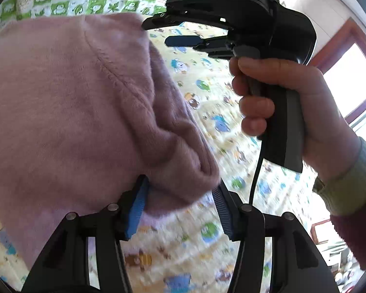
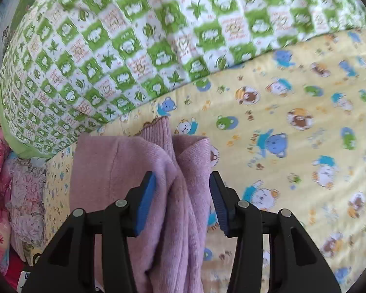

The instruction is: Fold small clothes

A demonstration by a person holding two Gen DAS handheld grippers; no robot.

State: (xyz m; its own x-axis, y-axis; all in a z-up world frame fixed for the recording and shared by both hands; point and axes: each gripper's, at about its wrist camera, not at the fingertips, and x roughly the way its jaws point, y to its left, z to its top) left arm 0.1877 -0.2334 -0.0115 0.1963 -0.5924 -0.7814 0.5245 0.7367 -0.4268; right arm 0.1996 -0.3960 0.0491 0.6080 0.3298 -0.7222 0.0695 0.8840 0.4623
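Note:
A pink fuzzy garment [image 1: 61, 97] lies on a yellow bear-print sheet [image 1: 207, 102], filling the left of the left wrist view. Its folded corner sits between the blue pads of my left gripper [image 1: 180, 185], whose jaws stand apart and do not pinch it. In the right wrist view the same garment [image 2: 124, 166] runs in loose folds between the spread pads of my right gripper [image 2: 181, 178], with a ribbed cuff at the far end. The right gripper [image 1: 156, 33] also shows at the top of the left wrist view, held by a hand [image 1: 280, 92].
A green and white checked quilt [image 2: 134, 36] is bunched along the far side of the yellow sheet [image 2: 292, 122]. Pink floral fabrics [image 2: 2, 183] are piled at the left edge. A window with a reddish frame [image 1: 349, 78] is at the right.

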